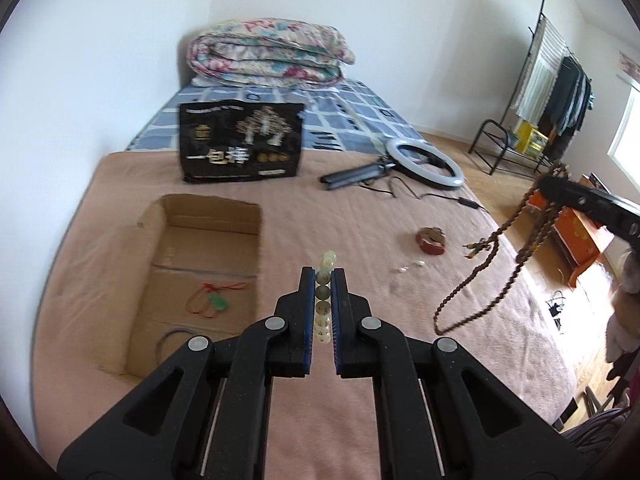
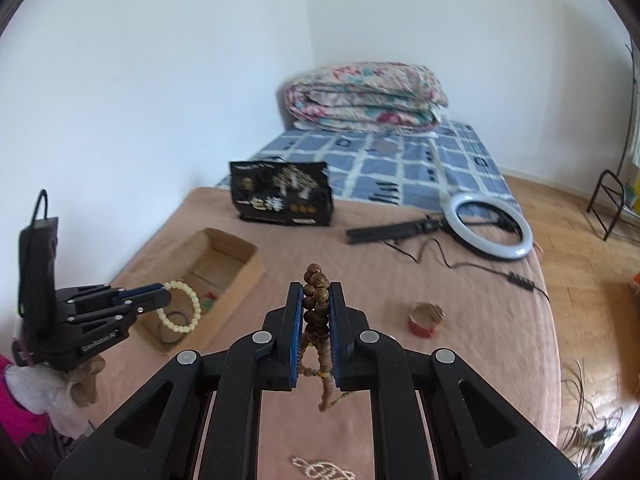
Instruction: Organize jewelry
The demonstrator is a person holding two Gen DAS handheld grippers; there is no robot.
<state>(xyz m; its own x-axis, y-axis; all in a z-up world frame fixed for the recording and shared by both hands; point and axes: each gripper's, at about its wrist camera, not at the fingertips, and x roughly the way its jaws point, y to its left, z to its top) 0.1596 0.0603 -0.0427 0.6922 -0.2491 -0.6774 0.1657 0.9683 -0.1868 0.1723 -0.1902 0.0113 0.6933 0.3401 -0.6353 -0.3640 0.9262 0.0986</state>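
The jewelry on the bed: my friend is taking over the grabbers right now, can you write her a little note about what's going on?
Left tool: shut on the pale bead bracelet, held in the air near the cardboard box.
Right tool: shut on the long brown bead strand, which dangles off the bed.
Done: the box already holds a red cord with a green pendant and a thin dark ring.
Left: drop both held pieces in the box, then collect the red bangle, the small white bits and the pearly piece on the pink blanket.

Cardboard box (image 1: 208, 264) on bed (image 1: 360, 232), bag (image 1: 240, 140) behind, ring light (image 1: 424, 160) right.
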